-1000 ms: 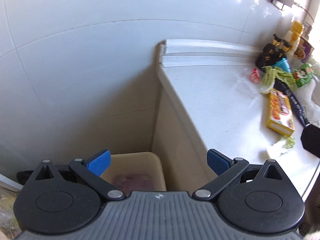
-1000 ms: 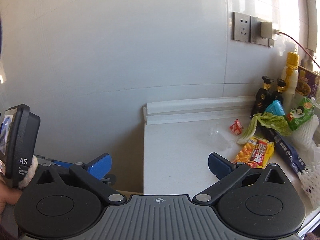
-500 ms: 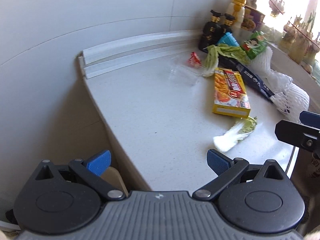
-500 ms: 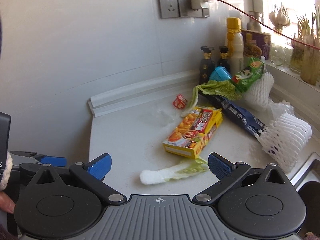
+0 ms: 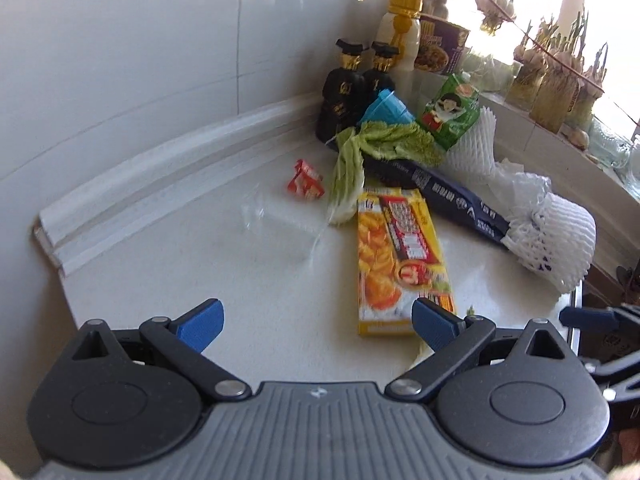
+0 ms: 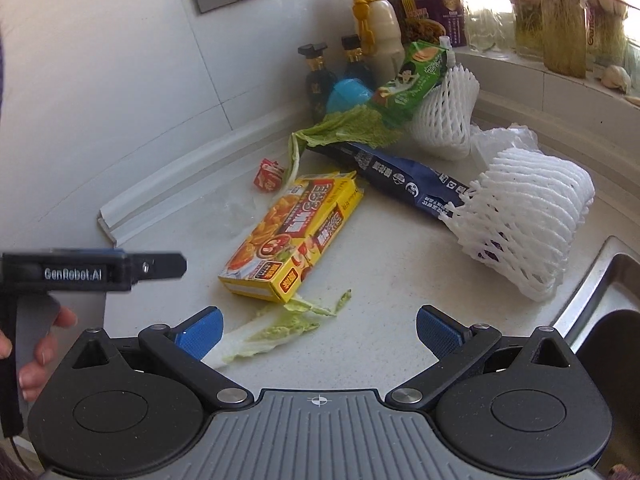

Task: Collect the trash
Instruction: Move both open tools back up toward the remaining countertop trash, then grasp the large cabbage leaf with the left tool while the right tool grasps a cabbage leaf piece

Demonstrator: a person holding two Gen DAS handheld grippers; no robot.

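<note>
Trash is strewn across the white counter (image 6: 400, 280), and both tools hang above its near edge. At far left the red wrapper (image 5: 305, 181) lies alone near the backsplash; next comes the yellow box (image 6: 294, 236), long axis running away from the left gripper (image 5: 316, 320), whose jaws are spread and empty. A cabbage leaf (image 6: 276, 328) lies just ahead of the right gripper (image 6: 318, 332), also spread wide, making that tool the nearer one. Farther right sit the dark blue packet (image 6: 404, 180) and the white foam net (image 6: 528, 220).
</note>
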